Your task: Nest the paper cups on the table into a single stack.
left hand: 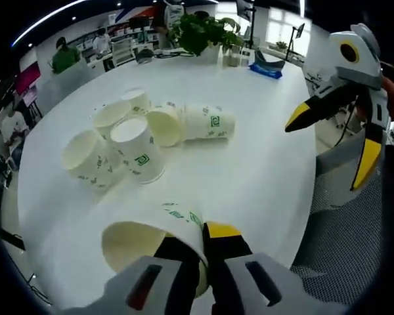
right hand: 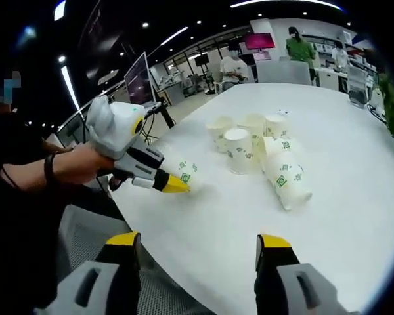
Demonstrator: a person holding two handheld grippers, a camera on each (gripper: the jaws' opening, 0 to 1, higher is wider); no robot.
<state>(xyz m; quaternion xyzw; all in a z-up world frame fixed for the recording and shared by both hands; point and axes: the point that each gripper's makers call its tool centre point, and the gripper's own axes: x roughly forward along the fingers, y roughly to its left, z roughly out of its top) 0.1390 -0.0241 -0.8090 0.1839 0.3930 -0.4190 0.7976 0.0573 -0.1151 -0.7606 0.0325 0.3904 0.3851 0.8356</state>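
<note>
The left tool (left hand: 203, 246) pinches the rim of a cream paper cup with green print (left hand: 151, 239), its jaws closed on the wall and its mouth facing back toward the camera, low over the near edge of the round white tabletop (left hand: 262, 177). The cluster of loose paper cups (left hand: 141, 134), some upright and some on their sides, lies straight ahead and well apart toward the tabletop's middle, so the left tool looks the nearer one. The right tool (right hand: 200, 252) hangs off the edge with jaws wide and empty, the cluster ahead and slightly to its right.
</note>
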